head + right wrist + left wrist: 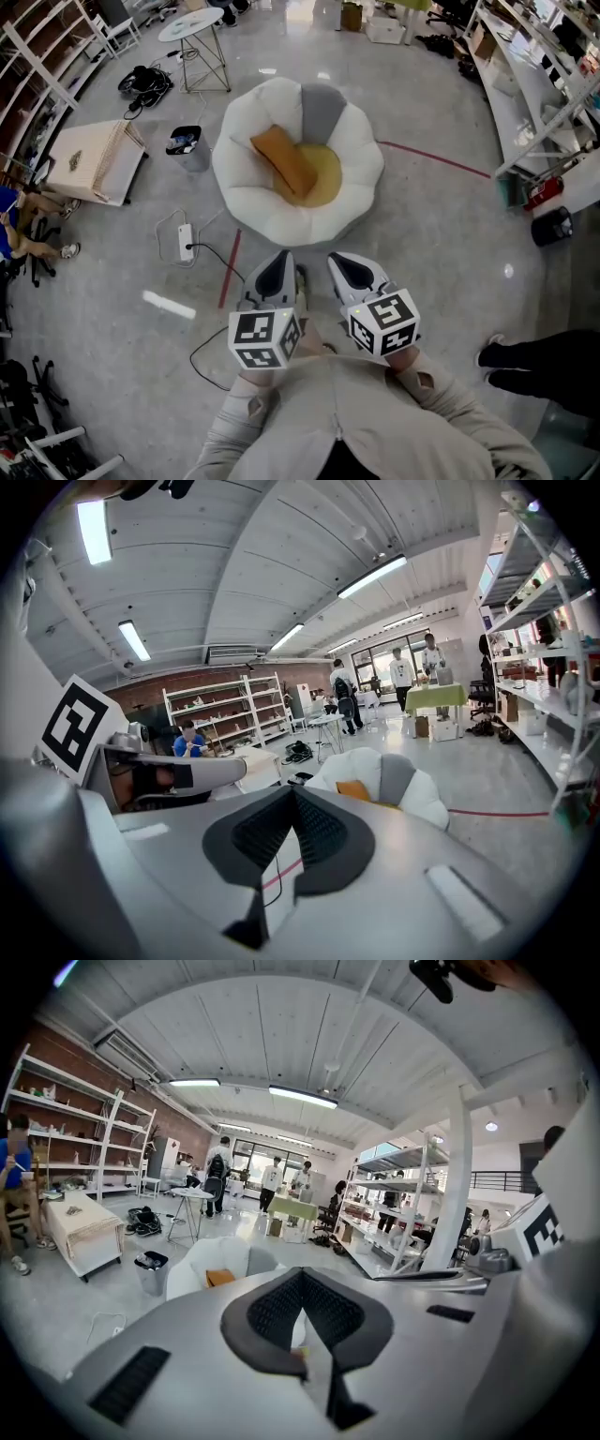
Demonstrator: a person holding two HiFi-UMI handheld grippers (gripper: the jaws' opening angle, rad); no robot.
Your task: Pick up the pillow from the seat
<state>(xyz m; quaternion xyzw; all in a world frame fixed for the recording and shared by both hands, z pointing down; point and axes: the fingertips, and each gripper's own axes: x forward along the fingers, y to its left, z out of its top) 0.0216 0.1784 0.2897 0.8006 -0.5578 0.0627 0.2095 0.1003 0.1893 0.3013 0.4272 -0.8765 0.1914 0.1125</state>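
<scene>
An orange pillow (pixel 284 161) lies tilted on the yellow middle of a white, petal-shaped seat (pixel 246 192) on the floor ahead. Both grippers are held side by side short of the seat's near edge, and both point at it. The left gripper (pixel 281 255) is shut and holds nothing. The right gripper (pixel 339 258) is also shut and holds nothing. In the left gripper view the pillow (pixel 219 1278) and seat (pixel 192 1274) show beyond the closed left gripper (pixel 302 1274). In the right gripper view the pillow (pixel 353 789) sits in the seat (pixel 427 803), past the right gripper (pixel 292 792).
A small waste bin (pixel 187 147) stands left of the seat, with a pale crate (pixel 94 159) further left. A power strip (pixel 186 241) with its cable and a red tape line (pixel 230 267) lie on the floor. White shelving (pixel 544 84) is at right. A bystander's shoe (pixel 492 354) is at lower right.
</scene>
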